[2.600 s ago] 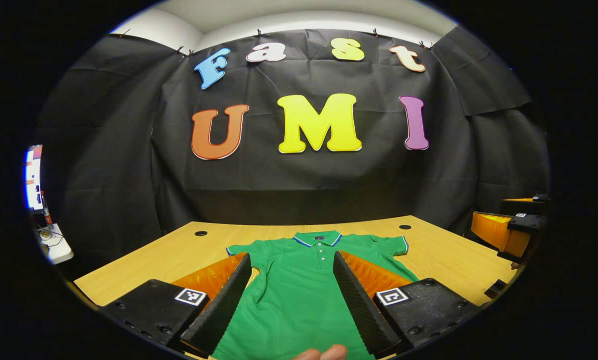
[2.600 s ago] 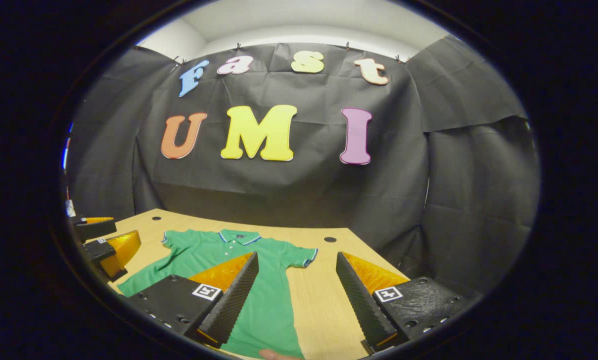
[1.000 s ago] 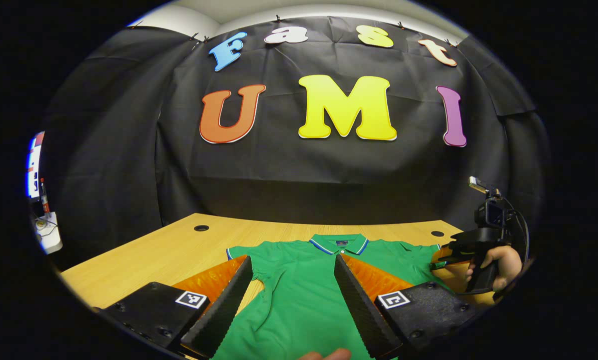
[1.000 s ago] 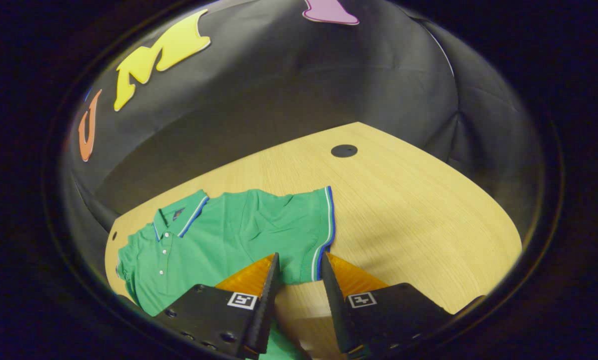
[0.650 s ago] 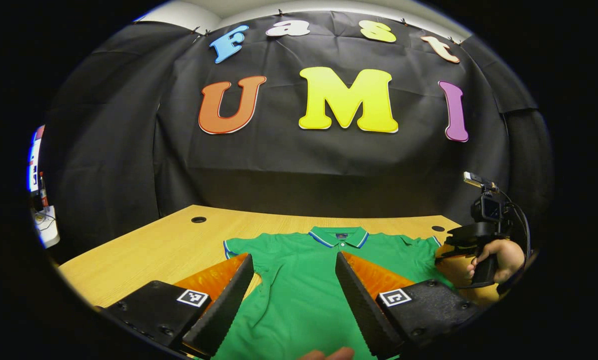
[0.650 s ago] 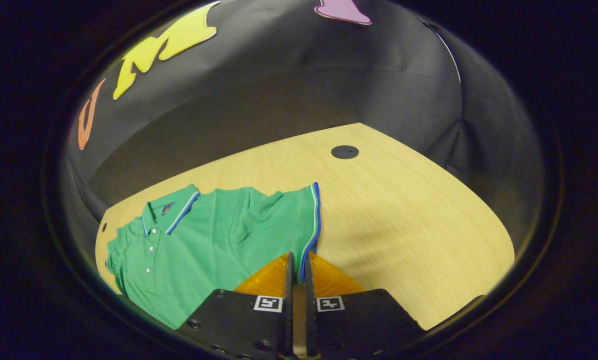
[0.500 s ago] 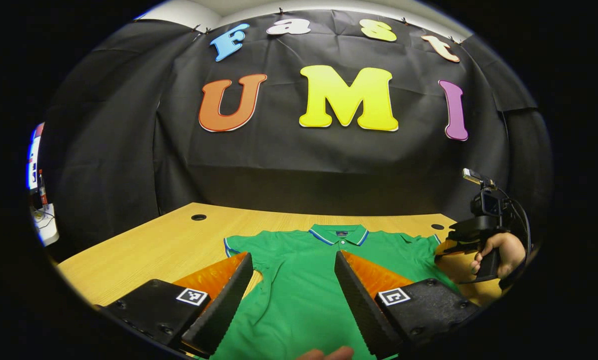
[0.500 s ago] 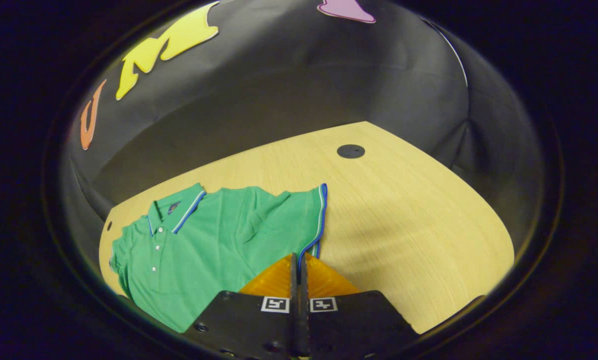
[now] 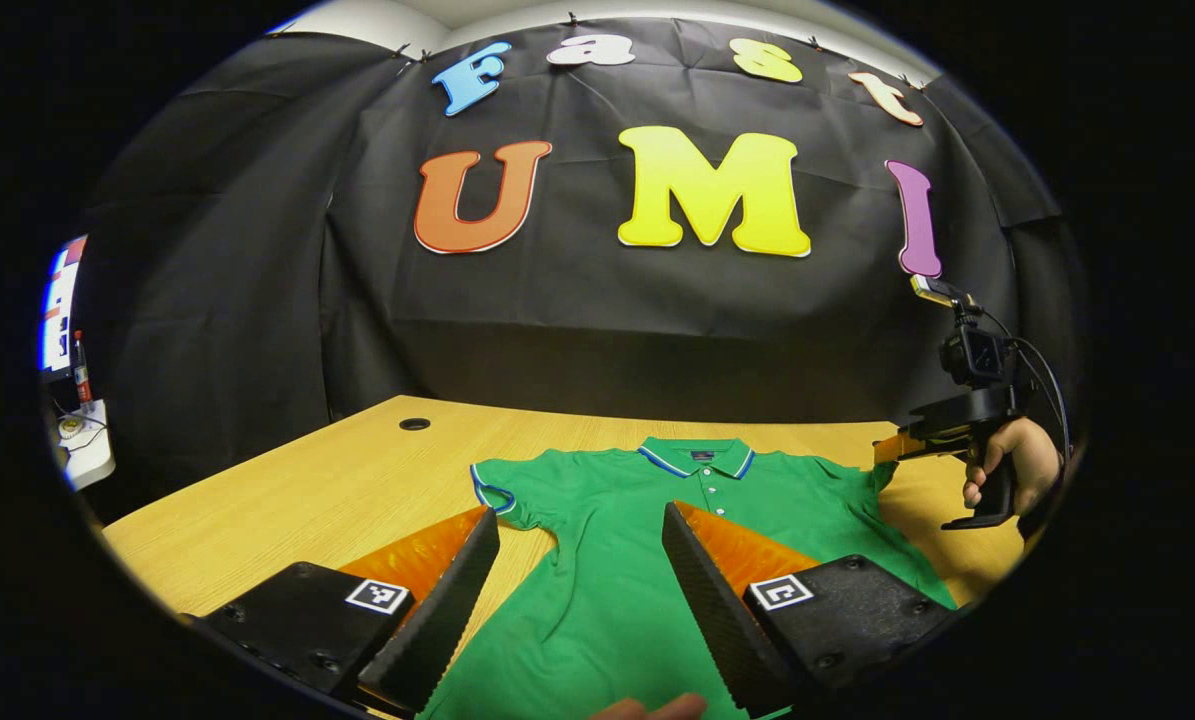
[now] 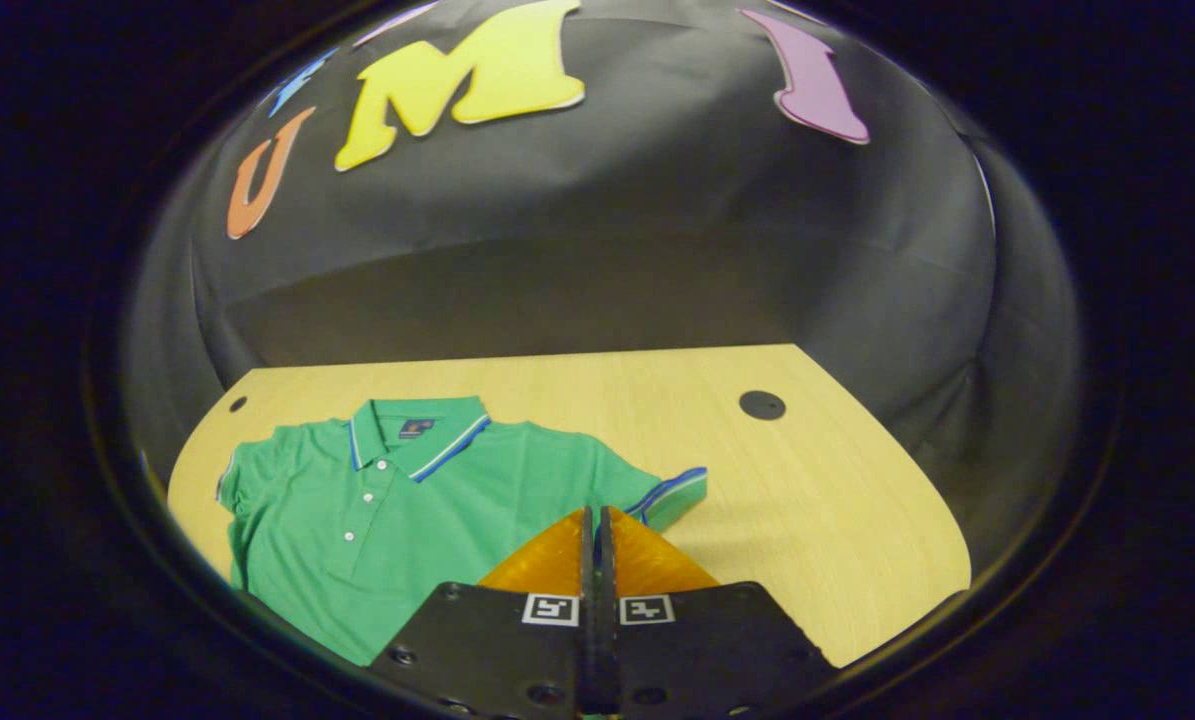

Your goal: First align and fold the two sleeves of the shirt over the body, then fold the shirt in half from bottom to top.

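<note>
Between the right gripper's (image 10: 598, 520) jaws, which are pressed together with no gap showing, sits the edge of the green shirt's right sleeve (image 10: 669, 497), its blue-and-white striped cuff lifted and curled just off the bench (image 10: 837, 500) beside the fingertips. Seen from the left gripper view, that same gripper (image 9: 892, 448) is held by a hand (image 9: 1017, 470) at the right side of the scene, raised a little above the wood, with the sleeve cloth drawn up toward it. Nearer, the left gripper (image 9: 577, 530) hovers over the lower body of the shirt (image 9: 647, 560) with its jaws spread wide and nothing between them; green fabric shows through the gap. A fingertip (image 9: 657, 708) of the holding hand pokes in at the bottom edge of that view. Farther out, the shirt lies front up on the light wooden bench, collar (image 9: 695, 458) toward the far wall, button placket running down the middle, and the left sleeve (image 9: 497, 490) spread flat to the left, its cuff slightly rumpled. Round cable holes sit in the bench at the far left (image 9: 414, 424) and, in the right gripper view, at the far right (image 10: 762, 405). Black cloth hangs behind the bench, and a small white item (image 9: 82, 450) shows at the far left edge.
</note>
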`<state>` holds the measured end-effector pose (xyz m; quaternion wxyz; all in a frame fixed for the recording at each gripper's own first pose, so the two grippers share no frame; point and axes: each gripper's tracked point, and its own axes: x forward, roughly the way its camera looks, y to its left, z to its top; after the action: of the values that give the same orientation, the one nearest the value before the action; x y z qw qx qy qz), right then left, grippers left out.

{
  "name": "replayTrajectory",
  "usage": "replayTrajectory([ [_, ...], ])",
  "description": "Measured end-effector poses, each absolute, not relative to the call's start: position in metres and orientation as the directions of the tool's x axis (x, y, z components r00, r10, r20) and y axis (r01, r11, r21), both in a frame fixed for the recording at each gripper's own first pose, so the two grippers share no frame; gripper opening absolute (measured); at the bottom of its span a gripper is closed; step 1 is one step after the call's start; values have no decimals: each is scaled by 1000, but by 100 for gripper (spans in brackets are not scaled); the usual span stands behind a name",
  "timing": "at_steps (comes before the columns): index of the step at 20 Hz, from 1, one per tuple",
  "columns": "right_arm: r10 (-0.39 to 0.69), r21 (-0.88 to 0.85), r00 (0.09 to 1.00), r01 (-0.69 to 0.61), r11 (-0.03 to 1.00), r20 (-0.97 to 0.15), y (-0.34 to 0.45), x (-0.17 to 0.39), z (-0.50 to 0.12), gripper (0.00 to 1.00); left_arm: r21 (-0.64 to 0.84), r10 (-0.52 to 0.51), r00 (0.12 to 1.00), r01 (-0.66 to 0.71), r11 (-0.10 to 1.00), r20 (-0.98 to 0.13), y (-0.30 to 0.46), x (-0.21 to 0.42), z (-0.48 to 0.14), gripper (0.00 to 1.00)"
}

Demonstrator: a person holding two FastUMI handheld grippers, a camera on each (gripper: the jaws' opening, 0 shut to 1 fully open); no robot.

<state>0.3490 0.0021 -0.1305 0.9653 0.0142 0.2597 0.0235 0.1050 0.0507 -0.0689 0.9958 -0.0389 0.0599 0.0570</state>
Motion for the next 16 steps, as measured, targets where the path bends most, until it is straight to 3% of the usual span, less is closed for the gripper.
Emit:
replayTrajectory([
  [9,240,-184,818,-383,905,-523,111,329,-162,0,-80,146,981,-157,984,-129,73,96,-77,100],
  [16,275,-118,772,-411,904,-573,98,299,-199,0,-68,154,977,-166,984,-147,79,94,-88,100],
])
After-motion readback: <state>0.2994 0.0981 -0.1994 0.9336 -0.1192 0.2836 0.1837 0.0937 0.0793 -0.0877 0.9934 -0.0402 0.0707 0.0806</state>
